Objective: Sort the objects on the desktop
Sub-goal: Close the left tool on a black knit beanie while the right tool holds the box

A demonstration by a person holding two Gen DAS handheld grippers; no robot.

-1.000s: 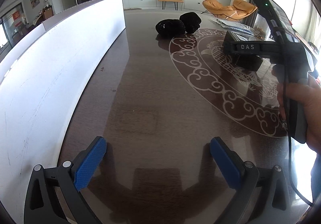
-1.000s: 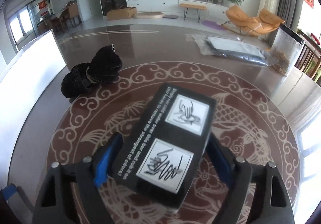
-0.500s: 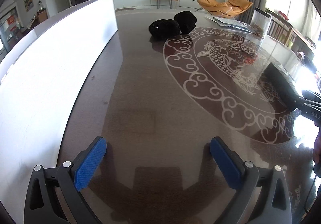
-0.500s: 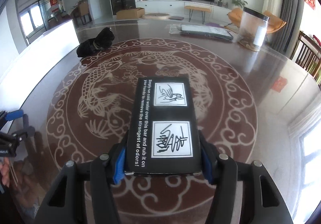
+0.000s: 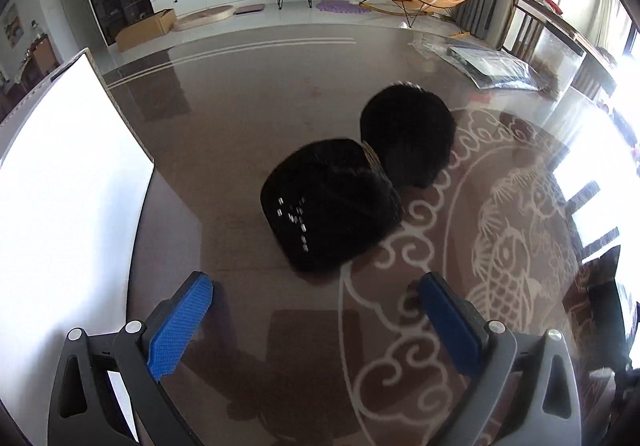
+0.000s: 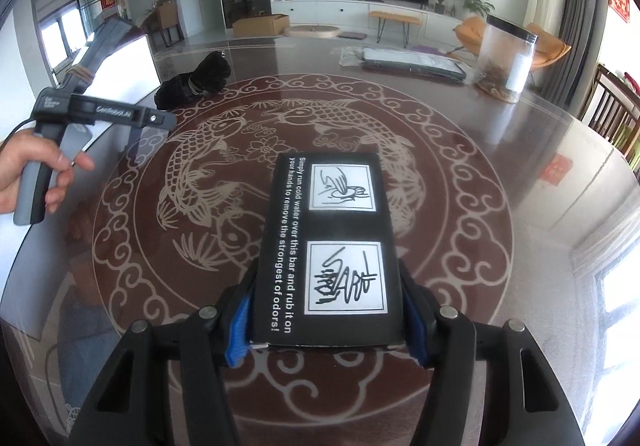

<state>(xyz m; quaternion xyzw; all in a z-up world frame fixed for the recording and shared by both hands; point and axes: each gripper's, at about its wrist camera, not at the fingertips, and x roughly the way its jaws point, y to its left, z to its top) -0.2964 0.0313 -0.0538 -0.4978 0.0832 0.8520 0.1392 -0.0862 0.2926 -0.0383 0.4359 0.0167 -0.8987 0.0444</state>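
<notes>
Gripping the black box (image 6: pixel 332 250), your right claw (image 6: pixel 326 316) is easing open; your left claw (image 5: pixel 316 320) gapes empty just short of the black bundle (image 5: pixel 332 206).

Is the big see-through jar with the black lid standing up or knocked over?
Standing up. The clear plastic jar sits upright on the dark glossy table, black lid on top.

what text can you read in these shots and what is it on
"Simply run cold water over this bar and rub it on your hands to remove the strongest of odors!": black box.
Print on left gripper's body: too blurred.
Red signs on wall: unreadable.
</notes>
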